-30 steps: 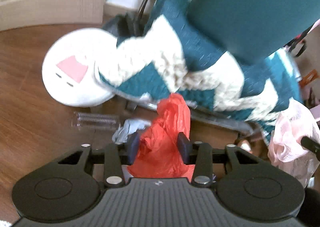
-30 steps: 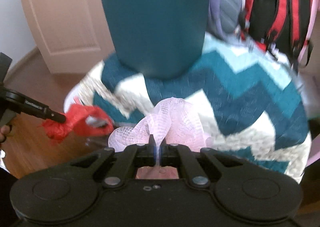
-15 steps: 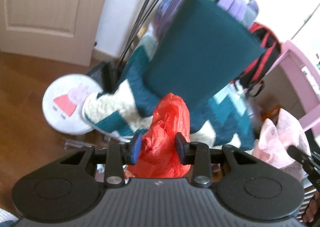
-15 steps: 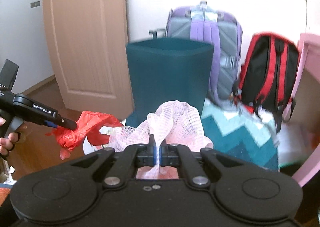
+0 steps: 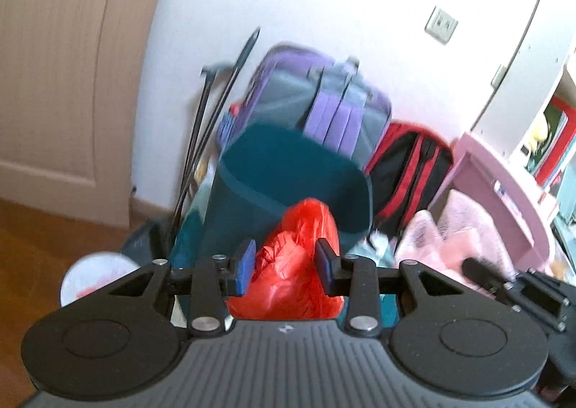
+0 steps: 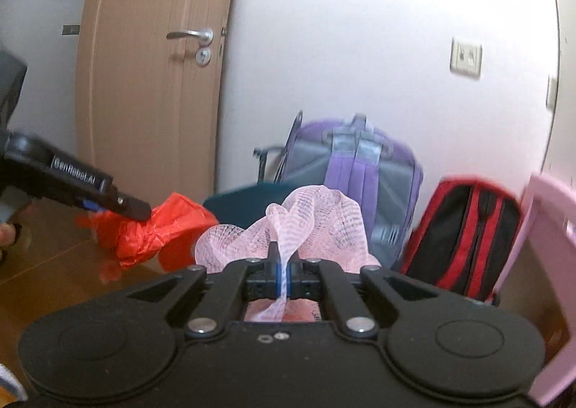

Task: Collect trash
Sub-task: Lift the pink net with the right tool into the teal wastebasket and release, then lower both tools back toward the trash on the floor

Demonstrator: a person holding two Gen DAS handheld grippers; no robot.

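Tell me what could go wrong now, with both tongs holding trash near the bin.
1. The red bag bulges well past the left tongs; loose plastic may slip out before it reaches the teal bin.
2. The right tongs pinch only a thin fold of the pink mesh, which might pull free.
3. The backpacks crowd the bin, so a drop could land among them.

In the left wrist view, the crumpled red plastic bag (image 5: pixel 295 256) sits at lower centre between the left gripper's (image 5: pixel 284 265) pads, in front of the tall teal bin (image 5: pixel 288 177). Behind the bin, against the white wall (image 5: pixel 324 12), stands the purple-and-grey backpack (image 5: pixel 316 98), with the black-and-red backpack (image 5: pixel 406 163) to its right. The beige wooden door (image 5: pixel 61 66) fills the left of the frame, and the pink mesh netting (image 6: pixel 316 224) in the right wrist view lies centre, right of the bag.
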